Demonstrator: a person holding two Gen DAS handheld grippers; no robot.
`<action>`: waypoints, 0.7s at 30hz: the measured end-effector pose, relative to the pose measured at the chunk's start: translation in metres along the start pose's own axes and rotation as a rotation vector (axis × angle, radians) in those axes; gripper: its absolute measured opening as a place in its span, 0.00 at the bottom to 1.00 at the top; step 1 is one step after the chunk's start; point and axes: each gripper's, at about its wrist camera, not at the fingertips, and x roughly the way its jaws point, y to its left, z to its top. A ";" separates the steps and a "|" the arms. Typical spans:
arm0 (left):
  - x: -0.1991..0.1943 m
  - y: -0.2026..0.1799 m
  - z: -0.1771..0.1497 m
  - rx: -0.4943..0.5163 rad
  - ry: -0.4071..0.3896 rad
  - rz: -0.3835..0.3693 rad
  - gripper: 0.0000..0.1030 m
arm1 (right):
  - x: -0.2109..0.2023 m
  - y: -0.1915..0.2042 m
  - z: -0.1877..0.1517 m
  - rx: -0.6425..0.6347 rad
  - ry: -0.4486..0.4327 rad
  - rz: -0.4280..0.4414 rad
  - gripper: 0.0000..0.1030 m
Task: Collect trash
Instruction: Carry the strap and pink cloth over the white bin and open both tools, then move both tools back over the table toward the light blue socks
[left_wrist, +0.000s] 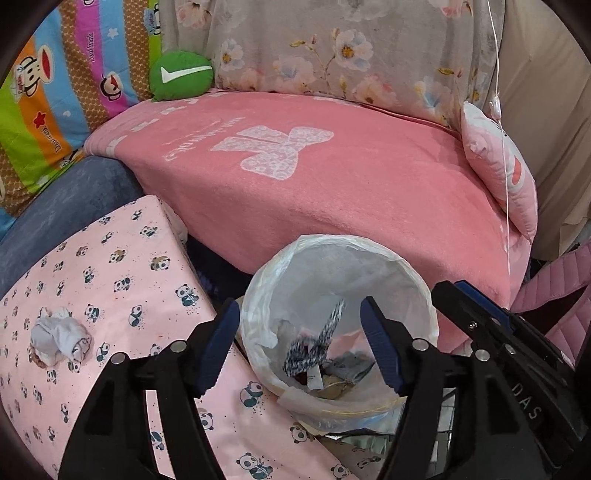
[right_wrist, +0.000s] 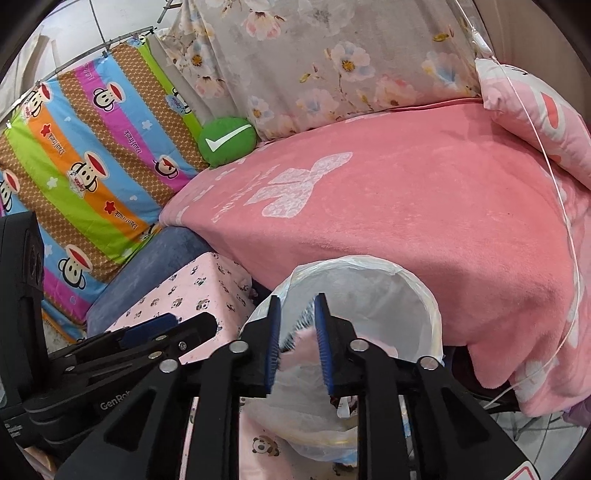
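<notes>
The left tongs (left_wrist: 301, 345) stand spread wide over the mouth of the trash bin (left_wrist: 421, 295), with nothing pinched between them. A black-and-white striped scrap (left_wrist: 317, 343) hangs in the gap, seemingly on its way down or caught on the heap of rubbish at the bottom; I cannot tell whether it touches a pad. The right tongs (right_wrist: 297, 339) sit just beside, parted only narrowly, also over the bin's rim. Something pink and a bit of the striped scrap (right_wrist: 295, 328) show between the pads, but whether the pads press on it is not clear.

The first risk, as I judge it, is the scrap snagging on the ribbed blue pads and riding back out when the tongs lift. The second is the bin liner (left_wrist: 258, 295): it is thin, loosely draped over the rim, and either tongs could catch it and drag it out or tip the bin, which stands wedged between the pink blanket (left_wrist: 332, 192) on the bed and the panda-print cushion (left_wrist: 122, 280). The two tools are crowded together, so a careless withdrawal could knock one against the other.

One crumpled white tissue (left_wrist: 61, 338) lies on the panda-print cushion near its left edge, well apart from the bin. It looks light and soft, so a shallow pinch could drop it short of the bin.
</notes>
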 end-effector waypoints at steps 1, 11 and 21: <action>0.000 0.000 0.000 0.004 0.002 0.004 0.63 | 0.001 0.000 -0.001 0.000 0.001 -0.001 0.29; -0.003 0.013 -0.003 -0.019 0.008 0.021 0.63 | 0.000 0.007 -0.002 -0.025 -0.003 -0.006 0.42; -0.011 0.032 -0.011 -0.048 0.003 0.039 0.63 | 0.000 0.024 -0.004 -0.077 0.008 -0.009 0.42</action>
